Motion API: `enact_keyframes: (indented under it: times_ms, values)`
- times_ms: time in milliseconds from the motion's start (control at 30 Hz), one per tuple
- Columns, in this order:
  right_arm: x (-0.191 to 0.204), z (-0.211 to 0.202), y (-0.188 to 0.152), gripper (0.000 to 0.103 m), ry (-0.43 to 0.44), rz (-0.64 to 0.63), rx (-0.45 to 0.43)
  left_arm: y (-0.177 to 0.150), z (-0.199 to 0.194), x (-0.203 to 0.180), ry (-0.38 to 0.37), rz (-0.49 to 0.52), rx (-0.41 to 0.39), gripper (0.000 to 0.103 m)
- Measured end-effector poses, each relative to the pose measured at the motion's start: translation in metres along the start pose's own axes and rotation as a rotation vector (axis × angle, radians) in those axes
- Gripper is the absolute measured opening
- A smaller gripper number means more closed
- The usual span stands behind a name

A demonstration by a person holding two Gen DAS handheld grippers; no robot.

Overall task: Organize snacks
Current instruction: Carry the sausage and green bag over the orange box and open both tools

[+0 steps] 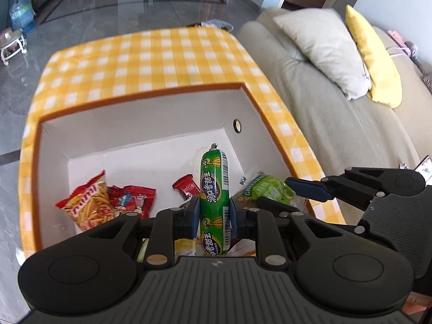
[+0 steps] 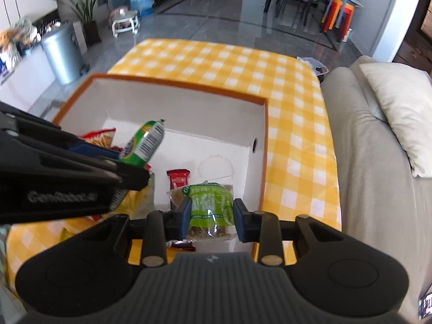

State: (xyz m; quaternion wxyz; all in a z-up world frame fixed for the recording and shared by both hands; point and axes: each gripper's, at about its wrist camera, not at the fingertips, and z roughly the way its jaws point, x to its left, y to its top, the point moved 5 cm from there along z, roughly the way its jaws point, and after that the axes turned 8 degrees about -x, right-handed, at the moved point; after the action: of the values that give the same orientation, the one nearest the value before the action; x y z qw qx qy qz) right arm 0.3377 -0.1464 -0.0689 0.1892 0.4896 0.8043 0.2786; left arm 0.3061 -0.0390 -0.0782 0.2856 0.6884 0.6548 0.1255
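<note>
Mid-task. Box sits at the near right corner of the checkered surface. Already inside: chips bag, red candy pack, small red bar, plus a yellow pack at the near wall, partly hidden.

Left gripper fingers are clenched on the green sausage, held over the box. Right gripper fingers are clenched on the green cake pack, over the box's right side.

Left to do, my read: drop both in. At least 1 wrapper shows on the surface outside the box's near wall in the right view; more may remain.
</note>
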Motion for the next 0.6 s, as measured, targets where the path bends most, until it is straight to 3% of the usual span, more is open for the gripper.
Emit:
enact_keyframes:
  times_ms: [600]
  values:
    - [0.006, 0.058, -0.012, 0.031, 0.026, -0.102, 0.129, -0.01, 0.058, 0.011, 0.007, -0.036, 0.166, 0.024]
